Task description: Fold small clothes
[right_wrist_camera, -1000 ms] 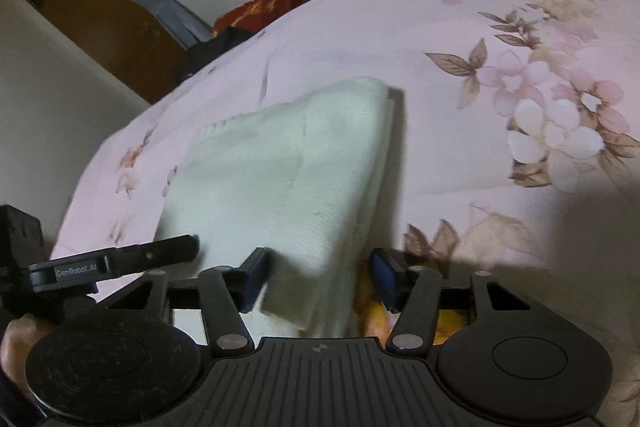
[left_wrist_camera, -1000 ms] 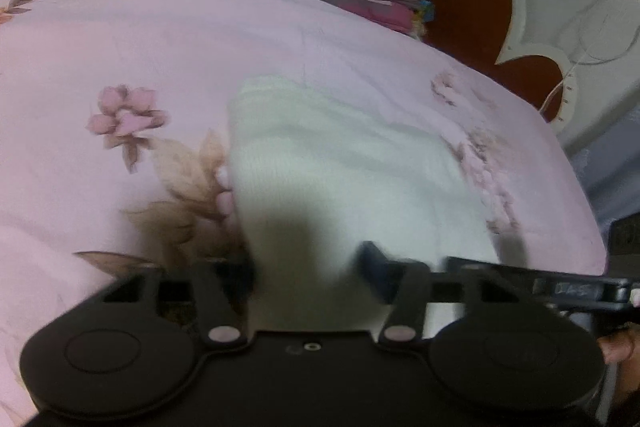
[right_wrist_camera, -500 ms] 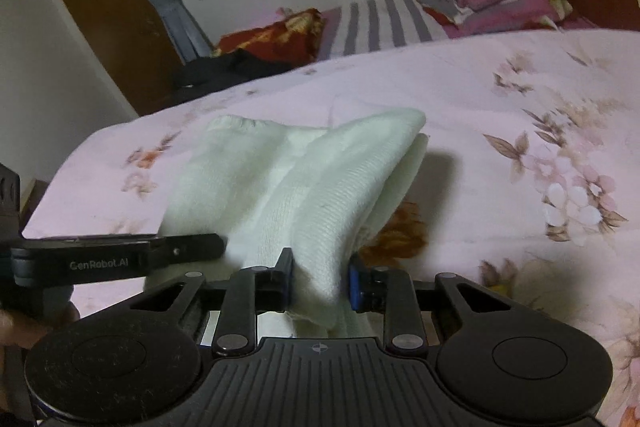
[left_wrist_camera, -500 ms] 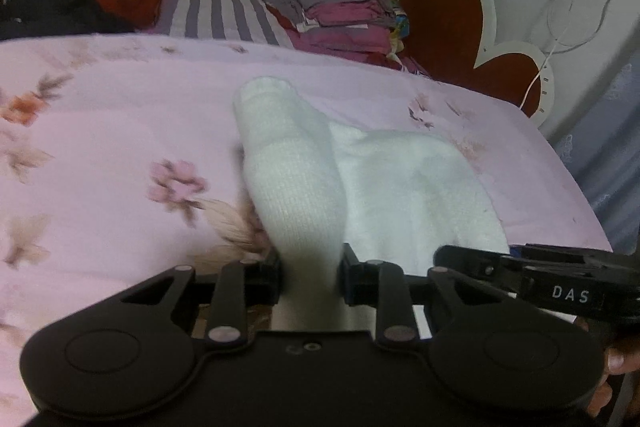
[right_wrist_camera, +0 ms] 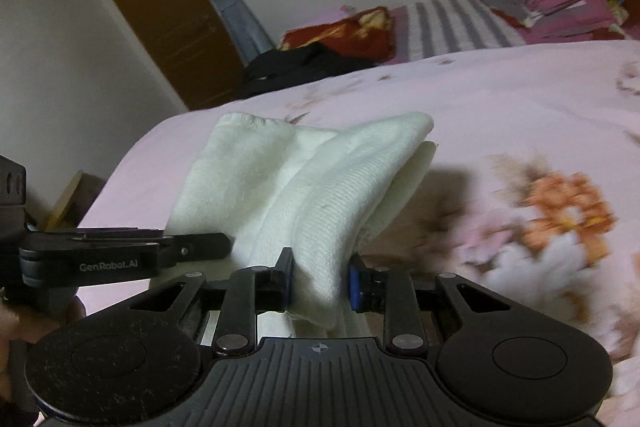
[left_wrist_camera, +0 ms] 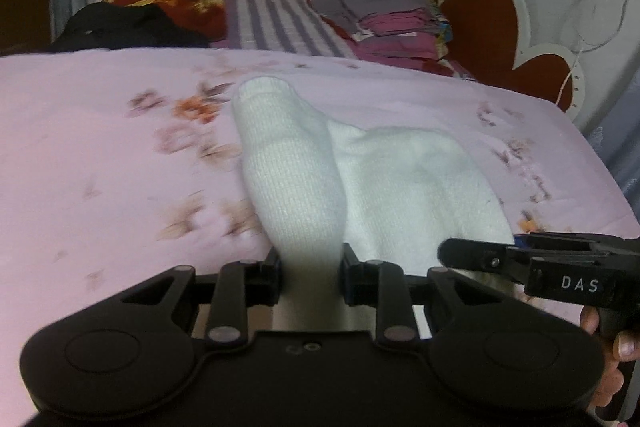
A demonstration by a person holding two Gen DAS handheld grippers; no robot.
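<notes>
A white knitted garment (left_wrist_camera: 400, 187) lies on the pink floral bedspread (left_wrist_camera: 100, 155). My left gripper (left_wrist_camera: 310, 275) is shut on its near left edge, which rises as a ridge. My right gripper (right_wrist_camera: 318, 283) is shut on the garment's near right edge (right_wrist_camera: 340, 195), also lifted off the bed. Each gripper shows at the side of the other's view: the right gripper's body in the left wrist view (left_wrist_camera: 560, 271), the left gripper's body in the right wrist view (right_wrist_camera: 100, 259). The garment's far end rests on the bed.
A stack of folded pink and grey clothes (left_wrist_camera: 392, 19) sits at the head of the bed by a red heart-shaped headboard (left_wrist_camera: 492, 19). A striped pillow (left_wrist_camera: 276, 23), a red cloth and a black garment (left_wrist_camera: 128, 27) lie beyond. The bed's edge (right_wrist_camera: 132, 171) is at left.
Both grippers closed on the garment's near edge and lifted it; the cloth now stands up in two ridges. Both cameras tilted up, showing more of the room.
</notes>
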